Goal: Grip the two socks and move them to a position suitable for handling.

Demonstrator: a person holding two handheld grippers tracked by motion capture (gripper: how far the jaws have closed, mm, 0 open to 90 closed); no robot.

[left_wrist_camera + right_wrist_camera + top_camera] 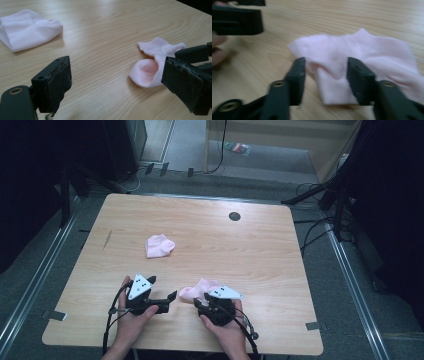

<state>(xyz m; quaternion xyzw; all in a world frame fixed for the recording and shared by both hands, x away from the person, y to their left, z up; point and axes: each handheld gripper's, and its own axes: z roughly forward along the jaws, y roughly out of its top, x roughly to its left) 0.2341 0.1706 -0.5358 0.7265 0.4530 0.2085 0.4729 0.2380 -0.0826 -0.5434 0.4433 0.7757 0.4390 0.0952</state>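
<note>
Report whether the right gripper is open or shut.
Open: the right gripper has its fingers spread around a fold of the near pink sock, not clamped.

High view overhead, facing forward-down on wooden table point(210, 245). Gripper views low, close along jaws; all share near pink sock point(199, 289) point(152, 67) point(352, 62).

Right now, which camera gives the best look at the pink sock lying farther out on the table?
The left gripper view: the far sock is large and sharp at its upper left, folded flat on the table. The high view shows it small, mid-table, beyond both grippers. The right gripper view looks at the near sock instead.
</note>
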